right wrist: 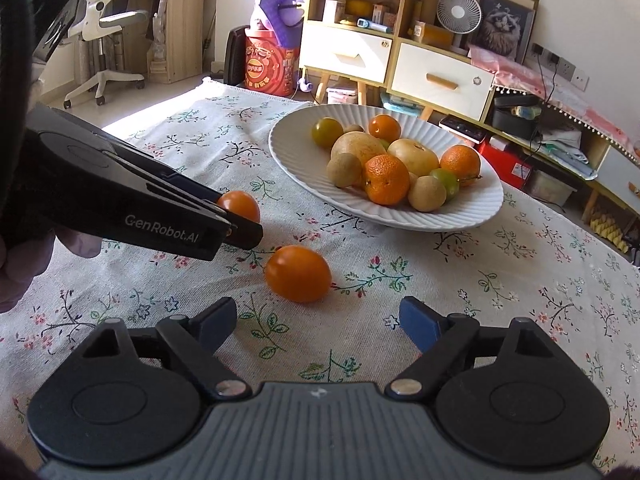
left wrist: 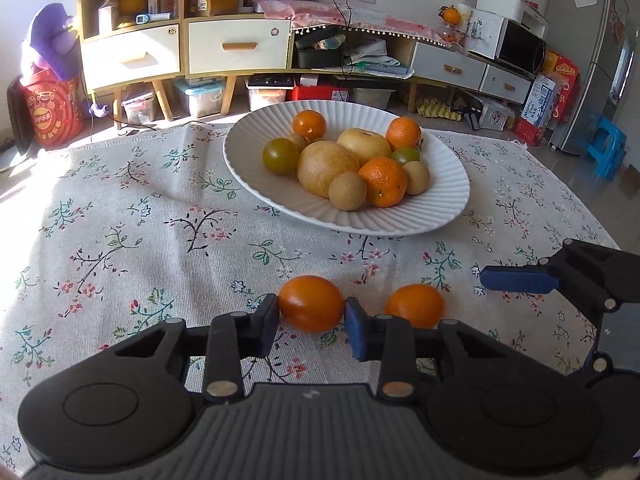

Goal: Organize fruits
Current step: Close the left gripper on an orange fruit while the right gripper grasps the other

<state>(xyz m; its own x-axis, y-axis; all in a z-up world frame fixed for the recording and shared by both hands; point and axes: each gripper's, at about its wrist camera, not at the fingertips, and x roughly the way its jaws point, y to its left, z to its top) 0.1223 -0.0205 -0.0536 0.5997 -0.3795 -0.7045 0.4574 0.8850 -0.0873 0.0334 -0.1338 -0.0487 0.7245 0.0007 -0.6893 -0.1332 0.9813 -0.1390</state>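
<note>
- While the left gripper (left wrist: 311, 322) pinches a smooth orange oval tomato (left wrist: 311, 309) at its middle on the floral-clothed surface (left wrist: 160, 220), the thin skin looks slippery and soft.
- Right wrist view: right gripper (right wrist: 316, 320) fingers spread behind the second orange tomato (right wrist: 298, 274), near the white ribbed plate (right wrist: 460, 216).

The right claw (right wrist: 316, 322) stands wide open at six o'clock over the floral-clothed surface (right wrist: 520, 280). An orange tomato (right wrist: 298, 274) lies just beyond its tips, untouched. At nine o'clock the left claw (right wrist: 240, 224) covers part of a second tomato (right wrist: 239, 206) — grip unclear. A white plate (right wrist: 476, 208) of mixed fruit sits at one o'clock.
</note>
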